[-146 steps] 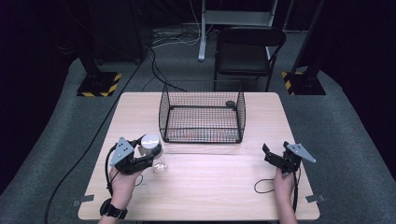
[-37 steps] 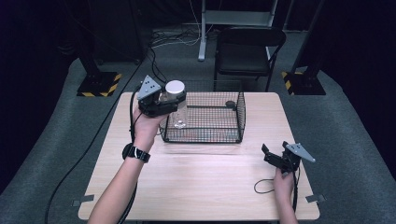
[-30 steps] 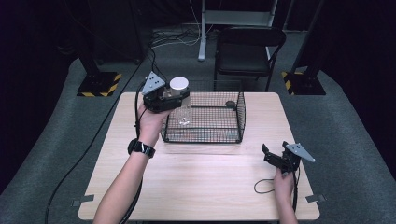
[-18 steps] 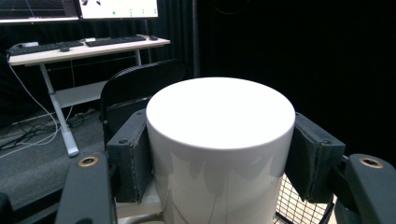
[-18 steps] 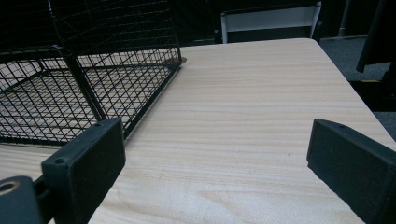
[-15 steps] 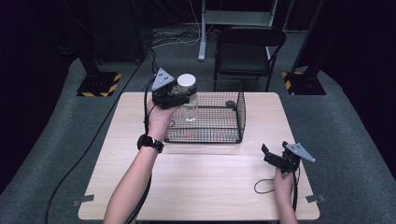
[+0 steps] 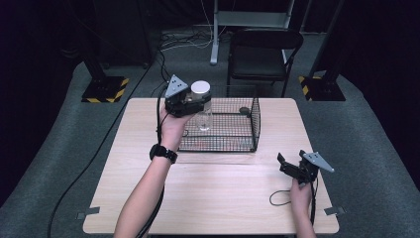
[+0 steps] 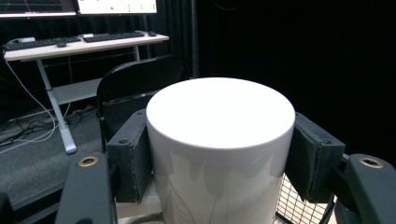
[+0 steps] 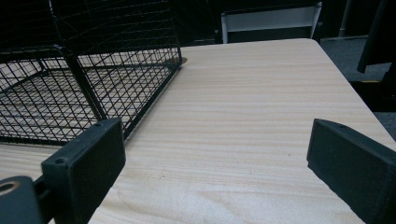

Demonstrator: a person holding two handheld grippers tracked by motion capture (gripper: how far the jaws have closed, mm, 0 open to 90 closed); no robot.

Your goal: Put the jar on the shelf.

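One jar (image 7: 200, 106) over wire basket (image 7: 250, 133), chair (image 7: 265, 49) behind

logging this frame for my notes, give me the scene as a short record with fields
surface: wooden table
container: black wire basket, open top, far half of table
held item: clear jar with white lid, upright, over basket's left end
left gripper: pads clamp the lid's sides
right gripper: low at the table's right edge, jaws wide apart, nothing between them
background: black chair
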